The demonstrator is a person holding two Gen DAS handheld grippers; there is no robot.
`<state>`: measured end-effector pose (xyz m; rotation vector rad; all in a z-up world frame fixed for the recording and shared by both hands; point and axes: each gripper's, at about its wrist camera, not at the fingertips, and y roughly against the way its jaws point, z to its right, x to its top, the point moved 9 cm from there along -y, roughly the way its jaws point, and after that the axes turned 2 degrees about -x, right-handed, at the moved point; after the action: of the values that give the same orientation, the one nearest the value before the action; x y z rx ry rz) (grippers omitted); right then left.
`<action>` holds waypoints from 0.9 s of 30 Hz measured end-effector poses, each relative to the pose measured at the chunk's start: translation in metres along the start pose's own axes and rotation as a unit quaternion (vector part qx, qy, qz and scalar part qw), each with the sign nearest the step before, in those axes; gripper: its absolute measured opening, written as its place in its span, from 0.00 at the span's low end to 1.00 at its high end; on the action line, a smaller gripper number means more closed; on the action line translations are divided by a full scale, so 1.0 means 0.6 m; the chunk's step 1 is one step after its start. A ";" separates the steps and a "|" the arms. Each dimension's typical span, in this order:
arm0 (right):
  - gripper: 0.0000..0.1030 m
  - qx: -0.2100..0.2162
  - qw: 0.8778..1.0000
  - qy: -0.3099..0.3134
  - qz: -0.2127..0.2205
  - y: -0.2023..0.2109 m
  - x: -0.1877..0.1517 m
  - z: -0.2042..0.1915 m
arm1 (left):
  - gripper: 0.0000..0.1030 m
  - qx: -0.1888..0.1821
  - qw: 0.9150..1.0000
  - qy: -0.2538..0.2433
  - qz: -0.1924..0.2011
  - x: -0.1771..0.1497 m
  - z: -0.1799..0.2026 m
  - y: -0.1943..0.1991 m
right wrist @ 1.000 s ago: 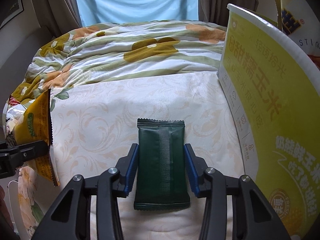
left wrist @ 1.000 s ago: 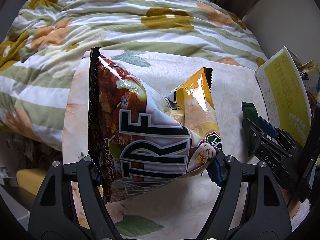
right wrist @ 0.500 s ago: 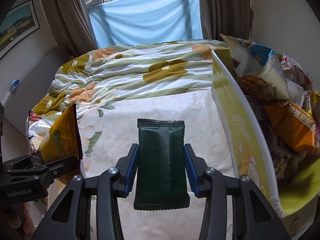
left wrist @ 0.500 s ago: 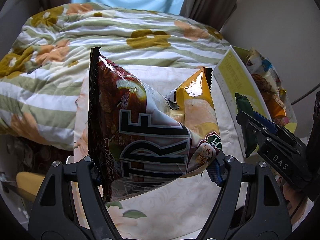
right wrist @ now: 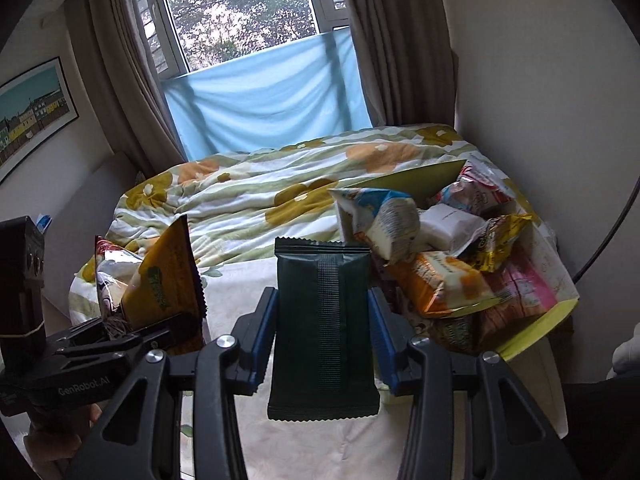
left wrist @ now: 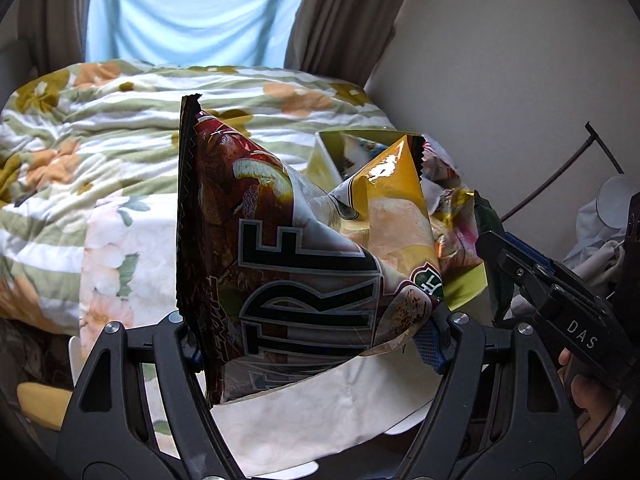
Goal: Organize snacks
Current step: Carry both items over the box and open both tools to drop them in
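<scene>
The left gripper is clamped on a large chip bag, brown and yellow with big block letters, which fills the centre of the left wrist view; its black arms squeeze the lower part of the bag from both sides, and the bag stands tall between them with its serrated edge pointing to the upper middle of the frame. In the right wrist view the same chip bag shows at the lower left, held in the other tool.

The right gripper is closed on a dark green snack packet, upright in the centre of the right wrist view, with the blue pads pressing its two long sides. In the left wrist view this gripper appears at the right edge, with a sliver of green packet showing at its tip.

A yellow-green box full of snack packs sits on the bed at the right of the right wrist view; an orange pack, a white-and-blue pack and a yellow foil pack lie piled in it. In the left wrist view the box peeks out behind the chip bag, right of centre.

A floral striped quilt covers the far part of the bed, and a pale patterned sheet lies under both grippers. A blue cloth hangs across the window at the top centre, between brown curtains.
</scene>
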<state>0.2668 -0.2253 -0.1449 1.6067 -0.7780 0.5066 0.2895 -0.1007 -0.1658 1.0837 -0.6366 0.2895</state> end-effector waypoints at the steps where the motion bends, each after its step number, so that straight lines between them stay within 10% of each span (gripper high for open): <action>1: 0.39 -0.004 1.000 -0.001 0.004 0.005 0.006 0.023 | 0.72 0.000 1.000 -0.006 0.002 0.006 0.024 -0.009; 15: 0.39 -0.008 1.000 0.008 0.001 0.015 0.085 0.326 | 0.74 -0.021 0.998 -0.011 -0.058 0.020 0.325 -0.247; 20: 0.39 -0.001 1.000 0.010 -0.009 -0.003 0.095 0.374 | 0.97 0.021 0.997 -0.013 -0.067 0.014 0.341 -0.289; 27: 0.39 0.021 1.000 0.006 -0.019 -0.020 0.085 0.381 | 0.99 0.063 0.996 0.001 -0.065 0.004 0.307 -0.269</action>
<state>0.2873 -0.4582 -0.1593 1.6527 -0.7300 0.5082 0.3125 -0.3376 -0.2242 1.2398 -0.5489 0.2190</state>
